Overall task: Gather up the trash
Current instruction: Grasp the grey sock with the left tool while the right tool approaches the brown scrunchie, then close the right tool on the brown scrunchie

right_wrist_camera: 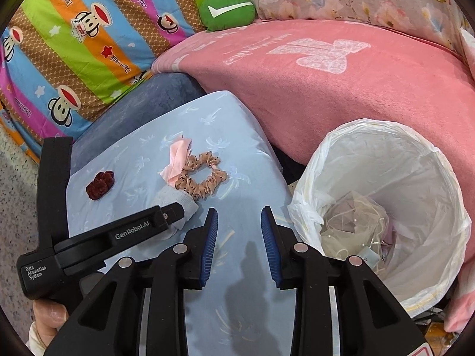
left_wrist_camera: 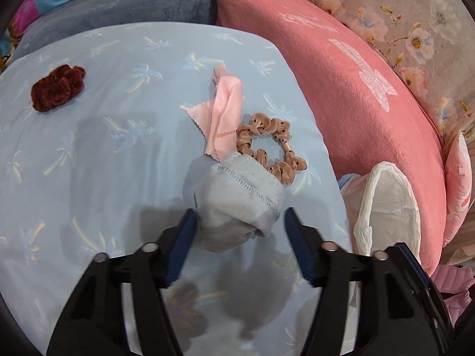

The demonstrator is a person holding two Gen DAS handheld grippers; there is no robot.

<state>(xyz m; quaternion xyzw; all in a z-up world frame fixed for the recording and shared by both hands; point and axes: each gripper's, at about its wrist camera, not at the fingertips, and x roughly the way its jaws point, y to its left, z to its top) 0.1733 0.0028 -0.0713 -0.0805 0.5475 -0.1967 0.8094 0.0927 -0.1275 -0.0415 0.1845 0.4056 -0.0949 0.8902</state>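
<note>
On the light blue cushion [left_wrist_camera: 89,163] with a pale palm print lie four small things. The left hand-held gripper [left_wrist_camera: 240,219] stands with its blue fingers wide apart on both sides of a rolled pale blue sock [left_wrist_camera: 237,198]; the left finger seems to touch the sock or is just beside it, and the right finger is a little apart from it, so nothing is clamped. Just behind the sock lies a tan scrunchie with dark dots [left_wrist_camera: 270,145], and the sock covers a small part of its near edge. A crumpled pink cloth [left_wrist_camera: 222,115] with a zigzag edge lies beside the scrunchie, touching it on the left side. A dark red velvet scrunchie [left_wrist_camera: 58,86] lies well apart from them, near the left edge of the cushion. The right hand-held gripper [right_wrist_camera: 239,231] hangs over a bare part of the cushion, its fingers moderately apart and holding nothing. To its right stands a bin lined with a white plastic bag [right_wrist_camera: 386,195], close to the cushion's edge; some thin, pale crumpled material lies at its bottom. Behind the cushion are a pink blanket [right_wrist_camera: 341,89], a blue-grey pillow [right_wrist_camera: 142,101] and a striped cartoon quilt [right_wrist_camera: 89,44].
</note>
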